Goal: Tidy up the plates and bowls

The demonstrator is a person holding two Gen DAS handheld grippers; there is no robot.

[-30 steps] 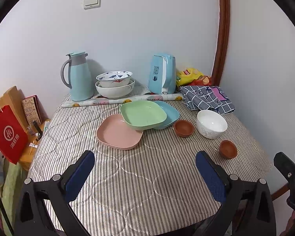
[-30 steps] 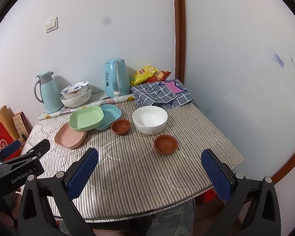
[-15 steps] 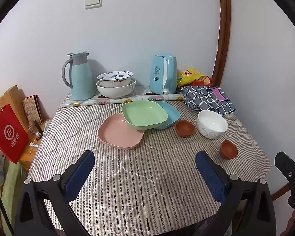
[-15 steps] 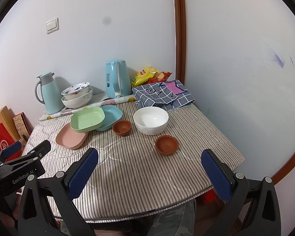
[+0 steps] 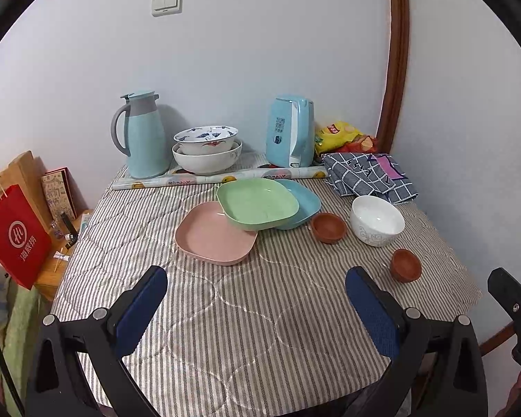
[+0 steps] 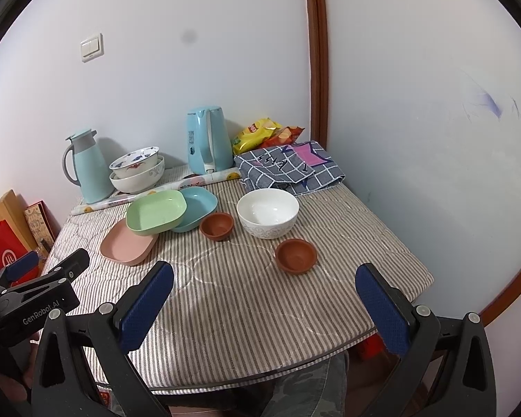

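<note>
My left gripper [image 5: 257, 307] and right gripper [image 6: 265, 304] hover with tongs spread wide (holding nothing) near the green plate [image 5: 257, 202], which overlaps the pink plate [image 5: 215, 234] and blue plate [image 5: 304, 201].

Soft, even indoor light fills both fisheye views, casting only faint shadows on the striped tabletop [image 5: 225, 312], with a mild sheen inside the white bowl [image 6: 267, 215], sharp focus at centre, strongly bowed walls and black vignetting in every corner.

3 plates [image 5: 257, 205] overlapping; white bowl [image 5: 377, 220] btwn 2 brown bowls [image 5: 328, 227].
</note>
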